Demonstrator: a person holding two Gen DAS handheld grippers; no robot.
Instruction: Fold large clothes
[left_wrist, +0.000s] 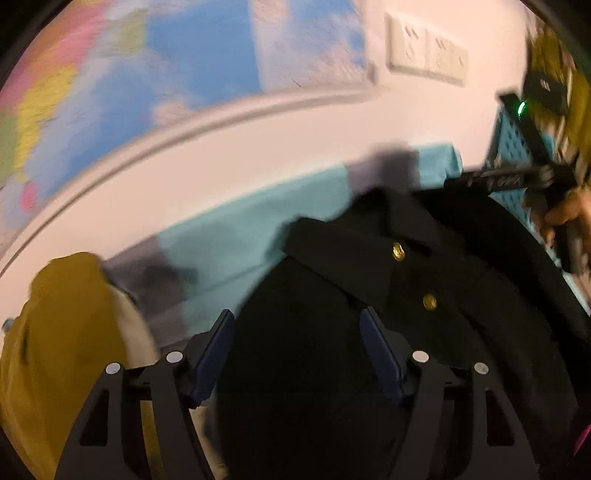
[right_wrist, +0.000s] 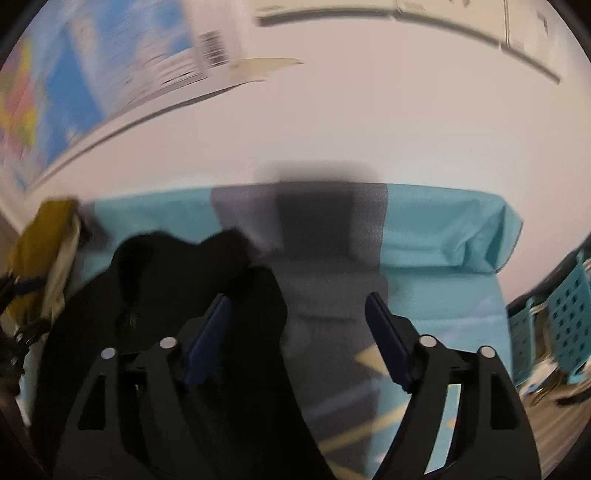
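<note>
1. Far left: mustard garment (left_wrist: 55, 332), bunched on the teal cover (left_wrist: 236, 236), against the white wall (left_wrist: 258, 147).
2. Left gripper (left_wrist: 297, 330): jaws apart, nothing clamped; black coat lies under & between the fingers.
3. Centre: black coat (left_wrist: 369, 266) w/ two gold buttons (left_wrist: 398, 252), heaped on the teal cover.
4. Right gripper (right_wrist: 297, 314): jaws apart, nothing clamped; left finger (right_wrist: 207, 343) over the coat's edge, right finger over grey stripe (right_wrist: 325, 295).
5. Far right: teal perforated basket (right_wrist: 561, 325).
</note>
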